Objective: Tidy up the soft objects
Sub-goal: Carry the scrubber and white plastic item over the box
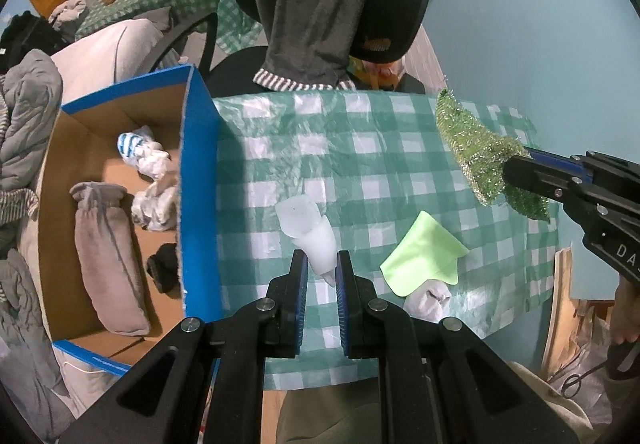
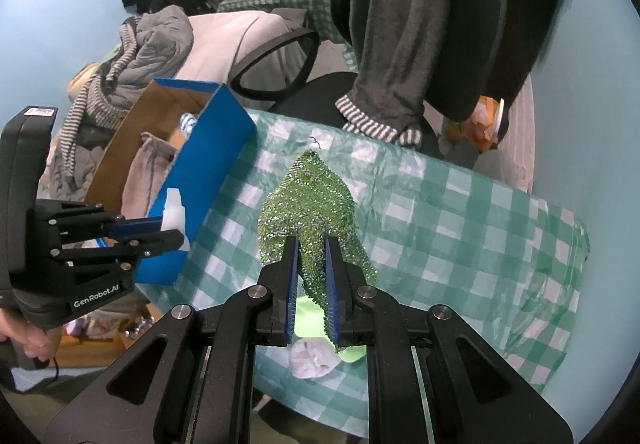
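My left gripper is shut on a white soft piece and holds it above the green checked table, just right of the blue cardboard box. It shows in the right wrist view too, with the white piece by the box wall. My right gripper is shut on a sparkly green cloth lifted over the table; it also shows in the left wrist view with the cloth. A lime cloth and a white sock lie on the table.
The box holds a grey pouch, white and striped socks and a dark item. A black chair draped with a grey towel stands behind the table. Grey bedding lies left of the box.
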### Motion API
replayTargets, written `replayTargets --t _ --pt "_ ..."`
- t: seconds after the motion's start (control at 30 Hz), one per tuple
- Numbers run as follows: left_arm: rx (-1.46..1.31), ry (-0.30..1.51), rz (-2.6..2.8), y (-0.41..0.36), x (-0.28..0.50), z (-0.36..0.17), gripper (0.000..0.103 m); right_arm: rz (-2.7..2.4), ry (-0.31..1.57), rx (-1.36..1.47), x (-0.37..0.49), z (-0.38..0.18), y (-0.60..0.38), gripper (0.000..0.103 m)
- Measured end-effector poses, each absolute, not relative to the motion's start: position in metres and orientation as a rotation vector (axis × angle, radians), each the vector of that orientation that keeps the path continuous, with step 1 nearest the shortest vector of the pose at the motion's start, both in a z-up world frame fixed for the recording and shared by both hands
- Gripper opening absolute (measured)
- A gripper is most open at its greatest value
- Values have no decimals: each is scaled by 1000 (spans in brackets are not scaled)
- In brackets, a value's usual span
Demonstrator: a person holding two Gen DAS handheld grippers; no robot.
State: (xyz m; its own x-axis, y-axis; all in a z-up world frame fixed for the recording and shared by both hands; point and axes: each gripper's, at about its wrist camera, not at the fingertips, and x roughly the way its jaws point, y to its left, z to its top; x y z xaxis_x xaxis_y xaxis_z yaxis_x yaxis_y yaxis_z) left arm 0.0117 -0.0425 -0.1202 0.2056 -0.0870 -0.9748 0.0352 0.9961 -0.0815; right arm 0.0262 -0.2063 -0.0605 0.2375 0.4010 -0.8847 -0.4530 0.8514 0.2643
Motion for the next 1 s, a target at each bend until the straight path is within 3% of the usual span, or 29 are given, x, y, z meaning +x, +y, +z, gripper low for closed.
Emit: replayTargets --t 1.0 --pt "-140 1293 49 40 13 -92 13 755 1107 -162 50 -26 -100 12"
